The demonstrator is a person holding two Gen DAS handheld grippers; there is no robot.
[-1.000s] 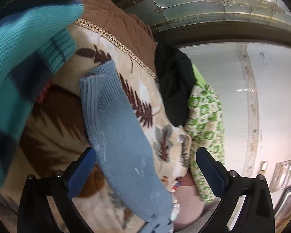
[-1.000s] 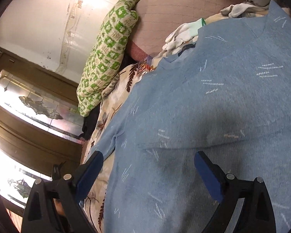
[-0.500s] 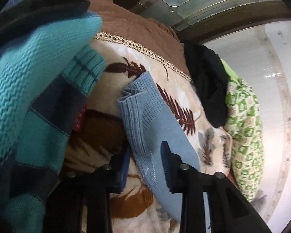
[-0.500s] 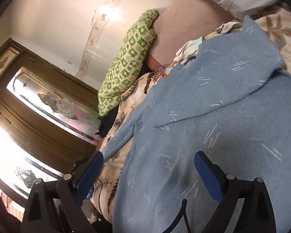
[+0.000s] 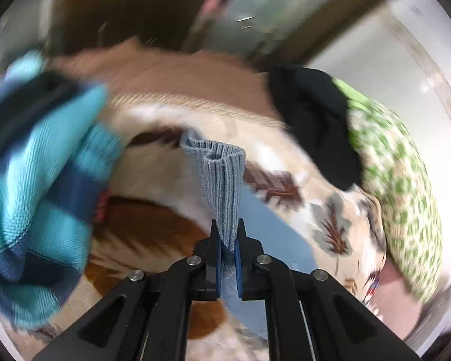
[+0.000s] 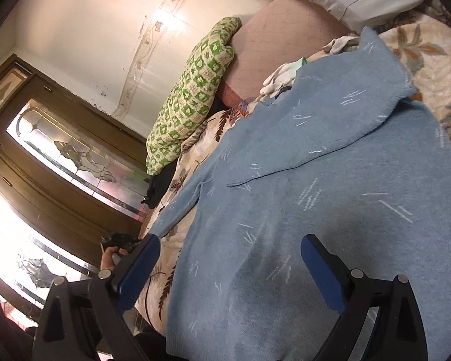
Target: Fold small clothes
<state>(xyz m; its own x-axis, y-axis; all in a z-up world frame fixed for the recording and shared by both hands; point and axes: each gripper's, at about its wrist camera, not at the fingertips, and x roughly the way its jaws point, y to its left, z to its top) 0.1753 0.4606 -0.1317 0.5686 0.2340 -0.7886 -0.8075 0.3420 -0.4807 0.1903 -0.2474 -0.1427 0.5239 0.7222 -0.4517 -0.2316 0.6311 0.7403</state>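
Observation:
A light blue knitted sweater [image 6: 330, 198] lies spread on a leaf-patterned blanket [image 6: 195, 153], with one sleeve folded across its chest. My left gripper [image 5: 228, 234] is shut on the ribbed cuff [image 5: 222, 165] of the other sleeve, which stands up bunched between the jaws. My right gripper [image 6: 230, 270] is open and empty, hovering just above the sweater's lower body.
A turquoise and navy striped knit [image 5: 36, 198] lies at the left of the left wrist view. A black garment [image 5: 312, 120] and a green checked pillow [image 6: 192, 96] lie at the bed's edge. White gloves [image 6: 281, 75] and a pink cushion [image 6: 273, 39] lie beyond the sweater's collar.
My left gripper has closed from wide open onto the sleeve cuff and lifted it. My right gripper has drawn back a little above the sweater and stays open.

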